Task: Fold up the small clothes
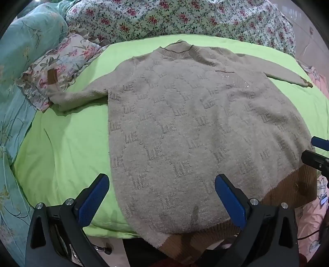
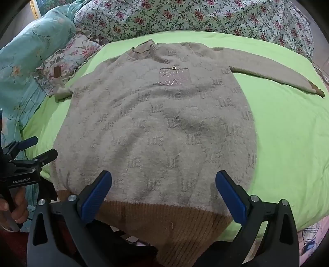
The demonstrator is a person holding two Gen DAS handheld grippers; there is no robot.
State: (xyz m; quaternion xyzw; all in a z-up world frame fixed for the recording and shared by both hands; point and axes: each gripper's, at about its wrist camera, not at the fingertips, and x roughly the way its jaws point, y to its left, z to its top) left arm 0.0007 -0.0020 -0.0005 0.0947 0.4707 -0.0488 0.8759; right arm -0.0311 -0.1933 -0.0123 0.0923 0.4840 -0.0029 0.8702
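A fuzzy beige sweater (image 1: 195, 127) (image 2: 160, 127) with a brown ribbed hem (image 2: 164, 221) lies flat, front up, on a lime-green sheet (image 1: 61, 147) (image 2: 287, 143). Both sleeves are spread out to the sides and the collar points away from me. A sparkly pocket (image 2: 173, 77) sits on the chest. My left gripper (image 1: 162, 184) hovers open above the sweater's near left edge, with nothing between its blue pads. My right gripper (image 2: 163, 182) stands open over the hem's near right part, also holding nothing. Each gripper shows at the edge of the other's view.
Floral bedding (image 1: 164, 18) is piled behind the sheet, and a teal quilt (image 1: 24, 51) lies at the left. A ruffled floral pillow (image 1: 61, 67) touches the left sleeve's cuff. A hand (image 2: 14, 207) holds the left gripper's handle. Pink patterned fabric (image 1: 312, 215) lies at the right.
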